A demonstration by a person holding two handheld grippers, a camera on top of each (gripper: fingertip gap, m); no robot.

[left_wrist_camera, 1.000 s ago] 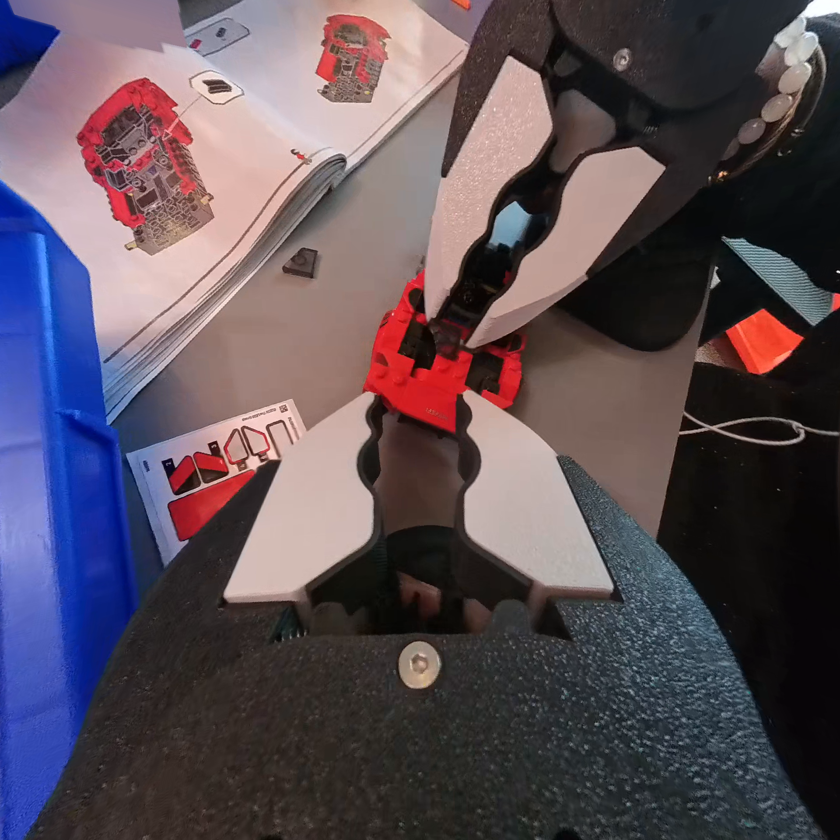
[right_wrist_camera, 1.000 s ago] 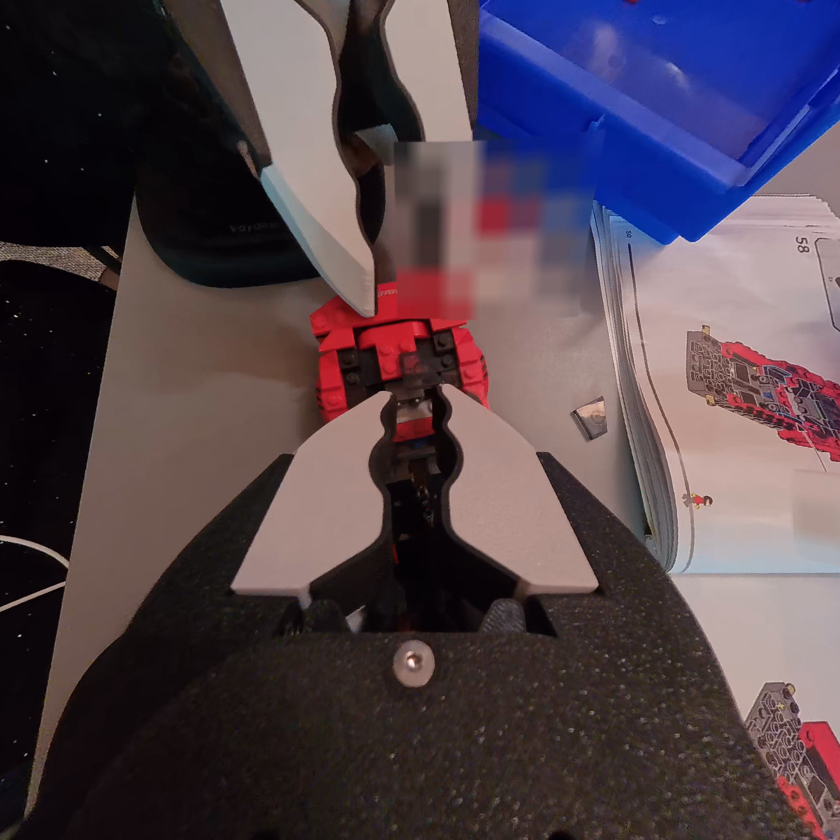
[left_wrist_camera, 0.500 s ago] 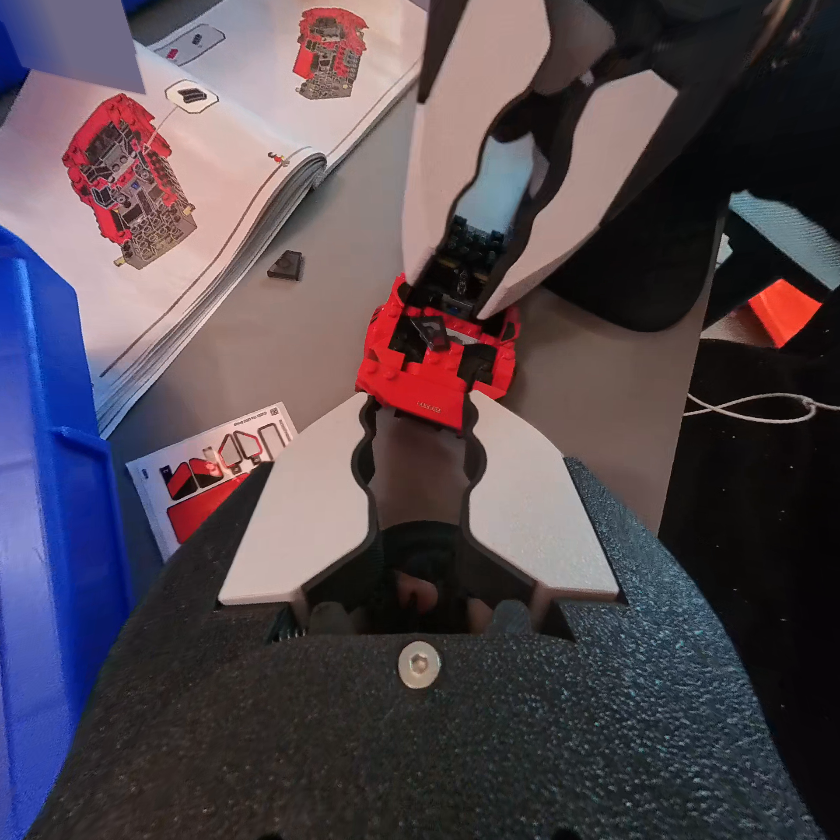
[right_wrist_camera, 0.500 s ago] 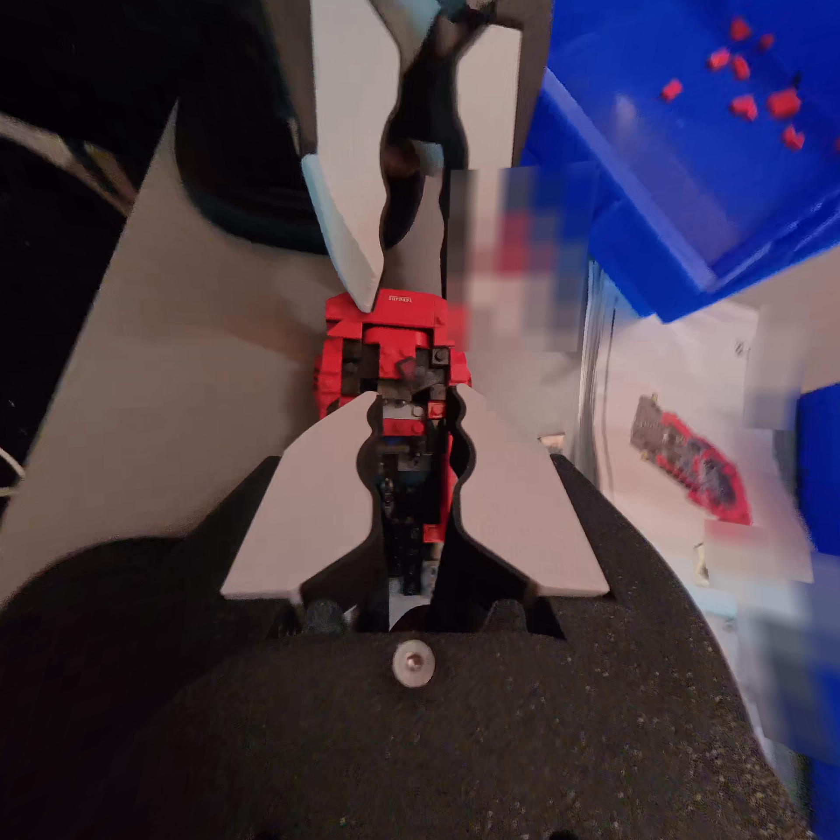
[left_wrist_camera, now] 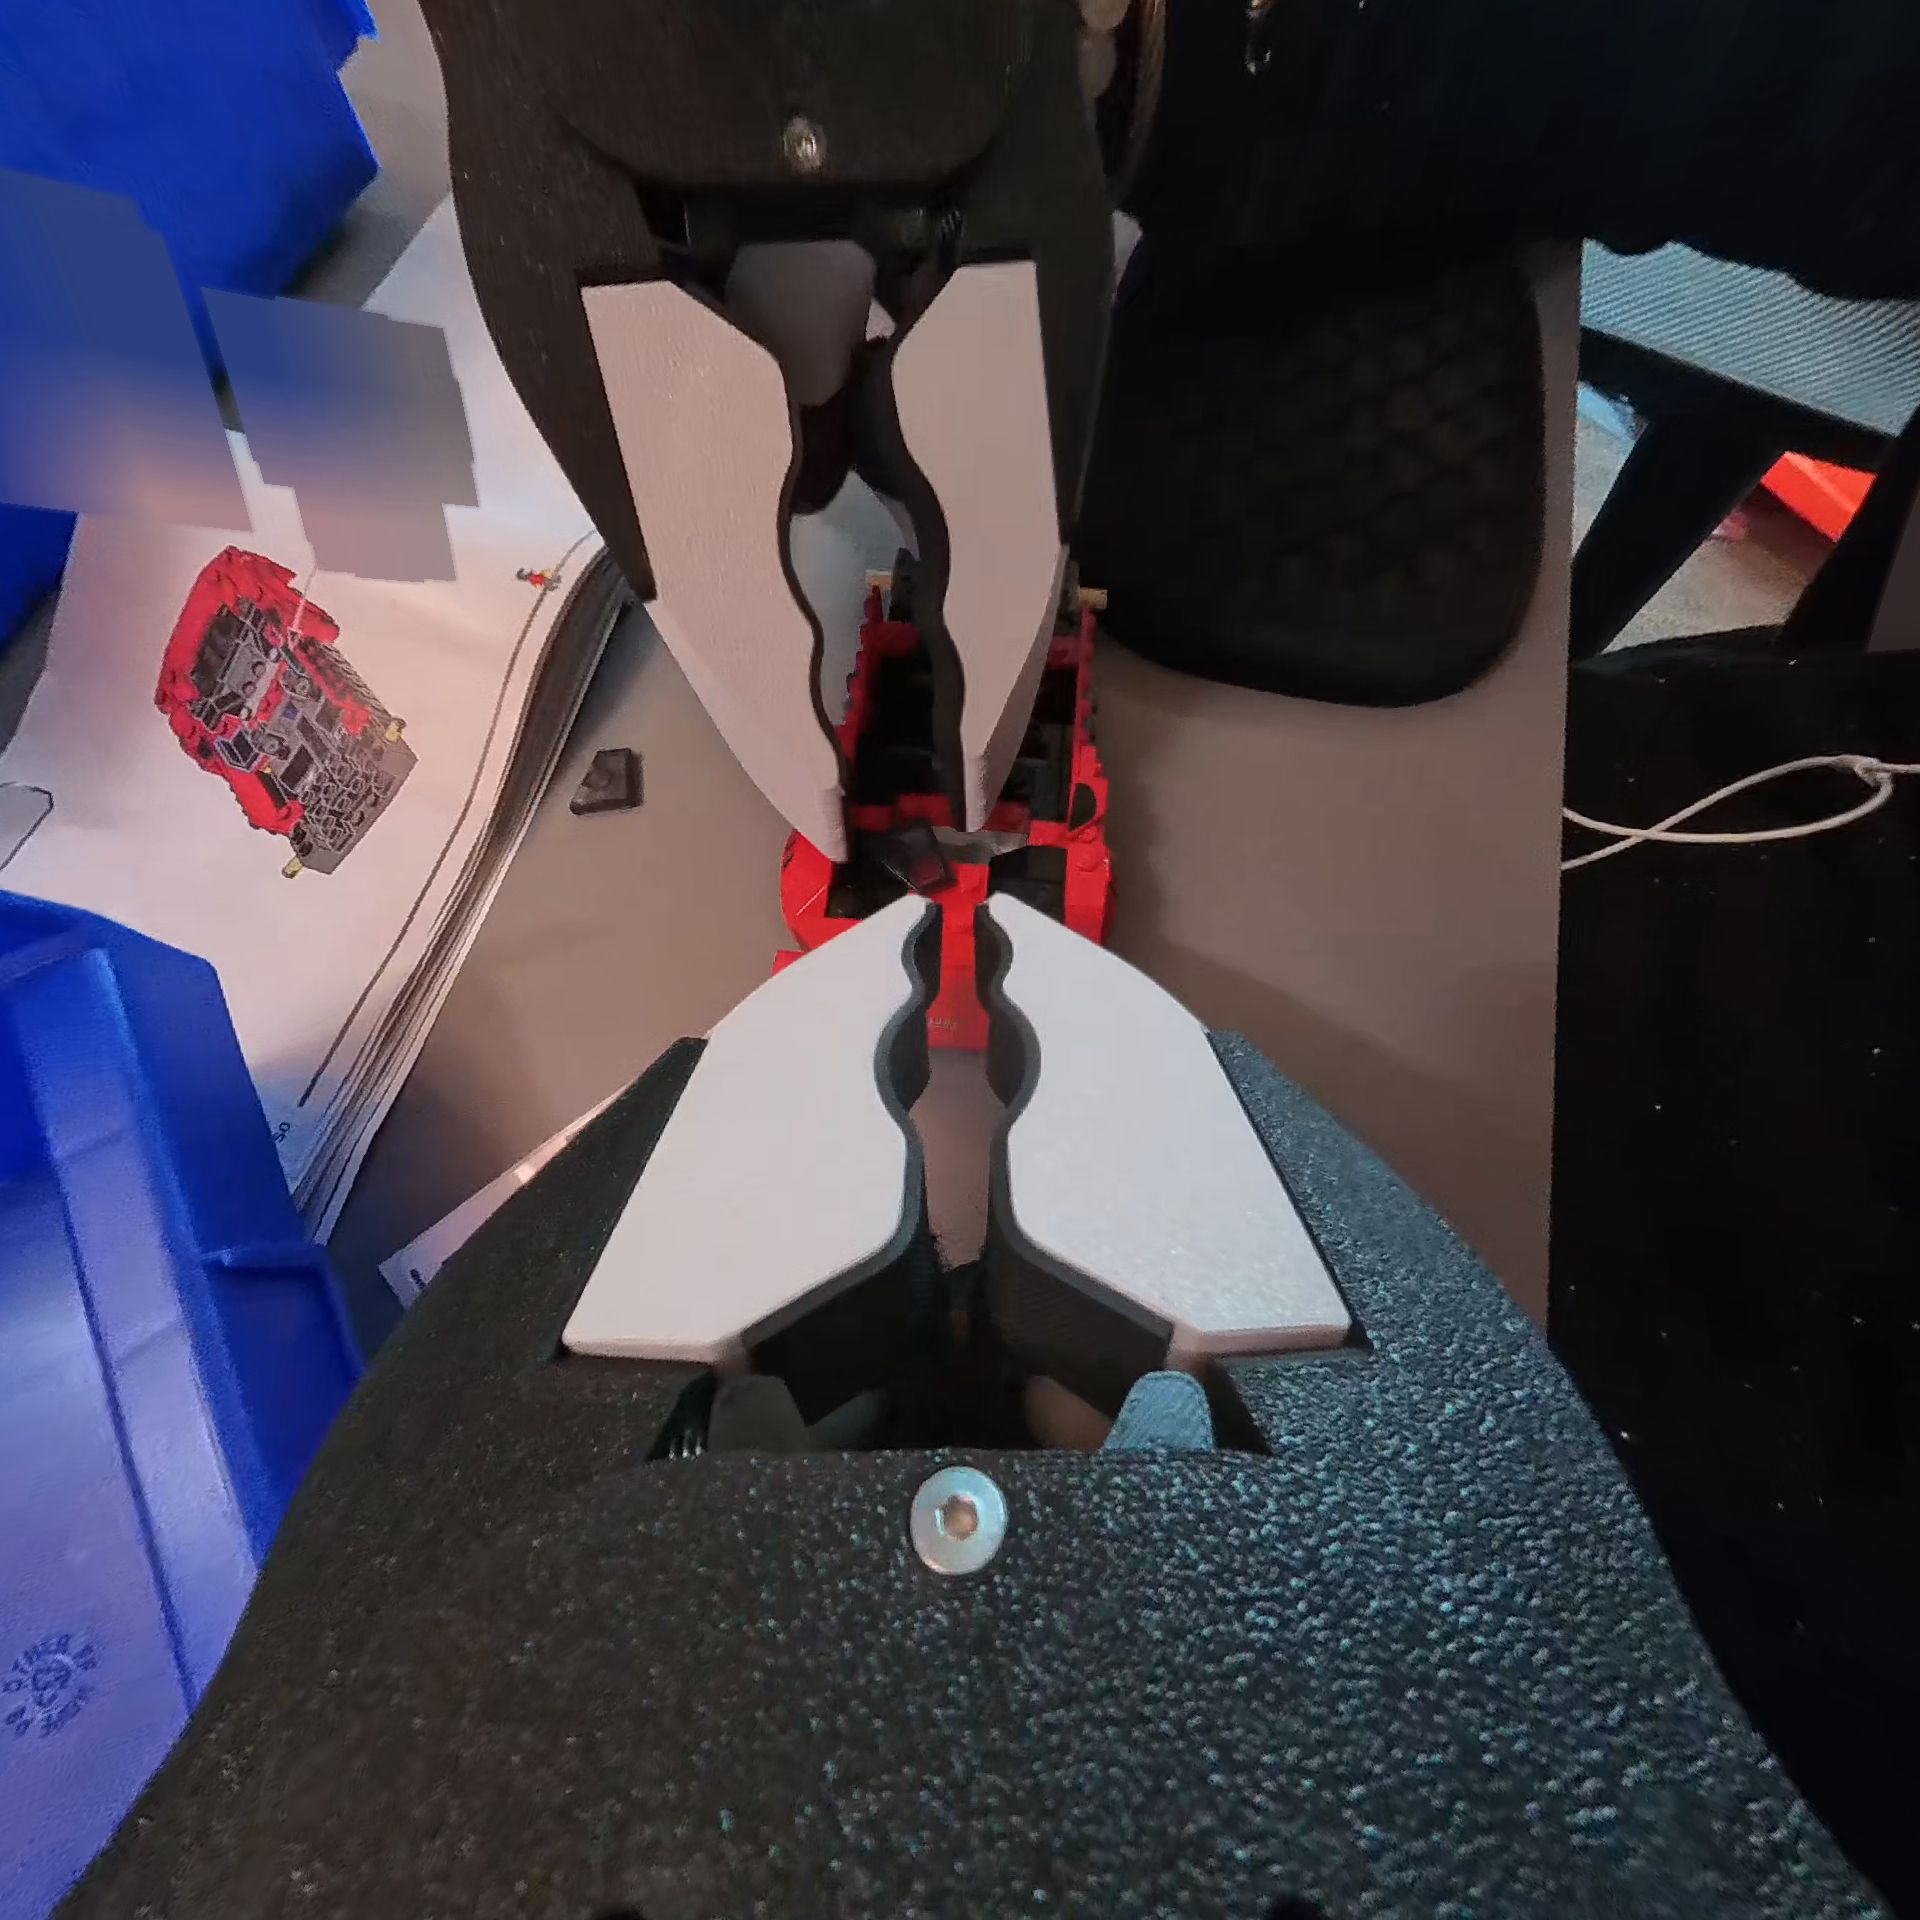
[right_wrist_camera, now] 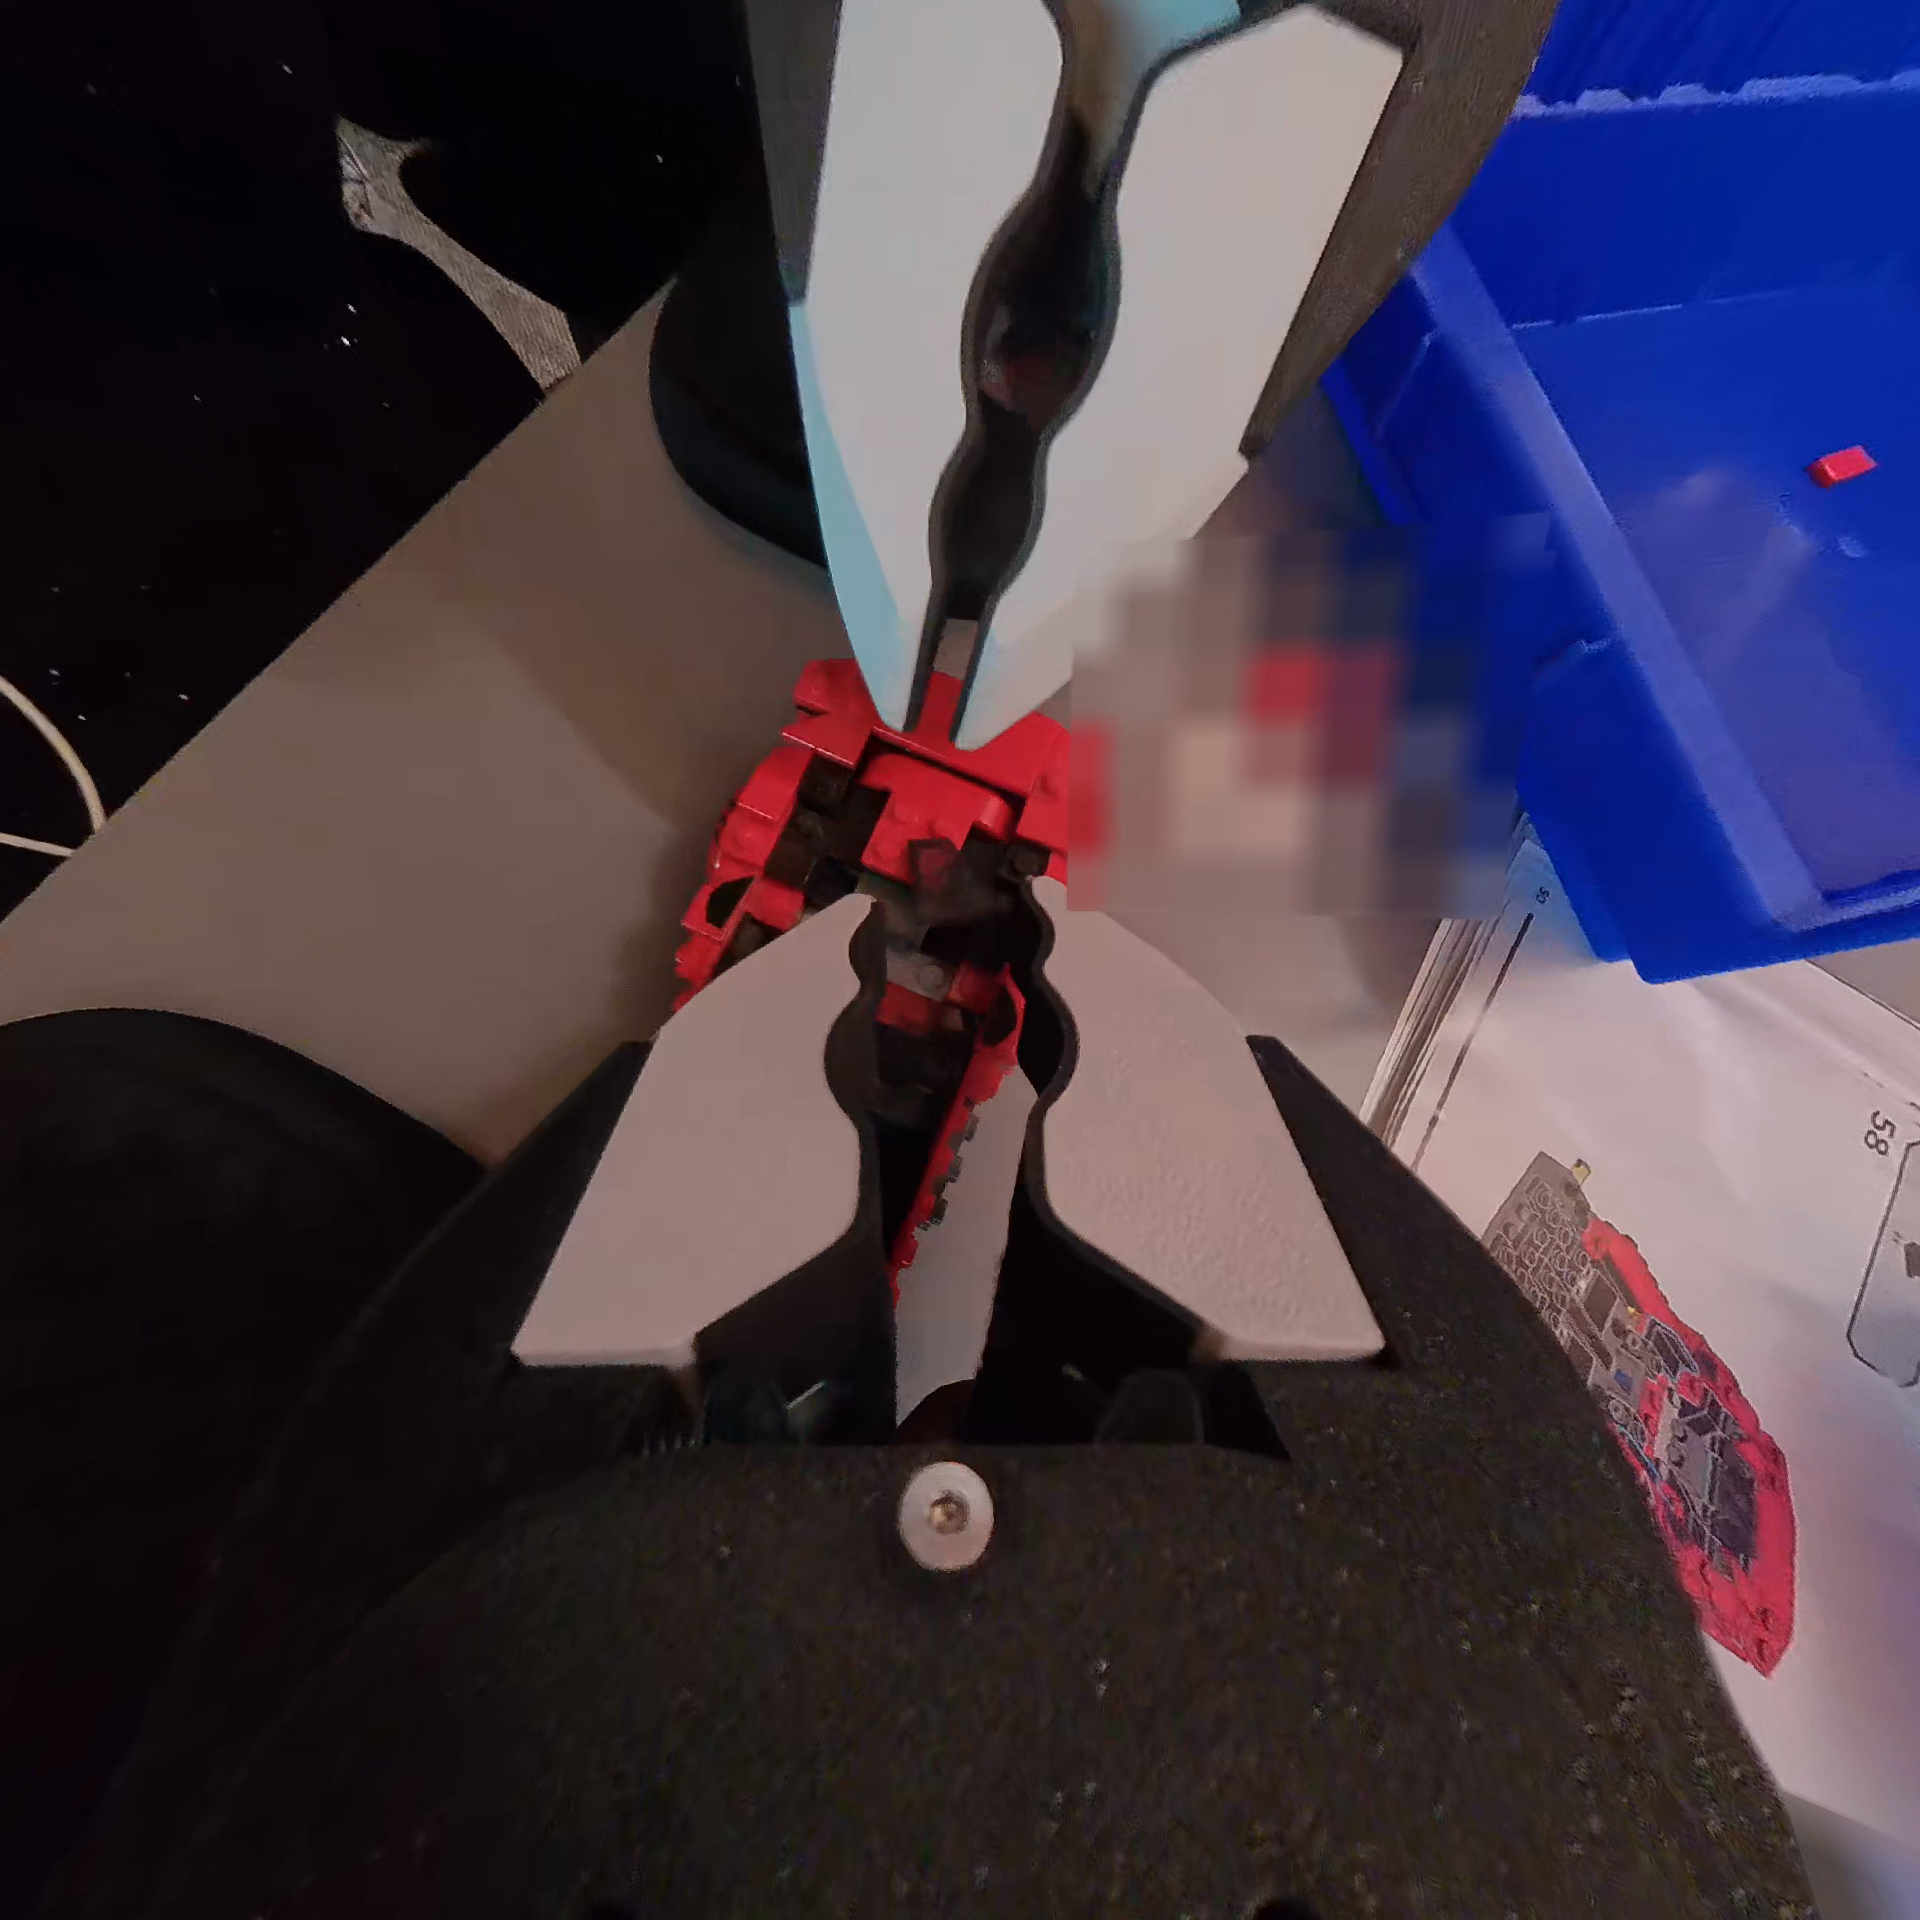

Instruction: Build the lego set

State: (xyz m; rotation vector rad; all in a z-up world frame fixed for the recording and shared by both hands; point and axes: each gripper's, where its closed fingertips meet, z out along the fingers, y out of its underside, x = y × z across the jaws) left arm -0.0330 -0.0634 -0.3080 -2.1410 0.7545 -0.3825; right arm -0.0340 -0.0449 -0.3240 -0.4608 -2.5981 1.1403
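Observation:
The red and black lego car lies on the grey table between my two grippers, which point at each other. My left gripper has its fingers almost together, with the tips on the car's red nose; it also shows in the right wrist view. My right gripper is open over the car's middle, with part of the car between its fingers. A small dark piece lies tilted on the car's top between the right gripper's tips; in the right wrist view the piece shows just ahead of them.
Blue bins stand to the left and beyond the car. An open instruction booklet lies beside the car, with a loose dark wedge piece next to it. A black pad sits behind the car. The table edge is near. Left and right tips are no more than a few centimetres apart.
My right gripper let go of the small dark piece on the car, drew back, then came back over it. My left gripper narrowed from open to nearly shut and moved onto the car's nose.

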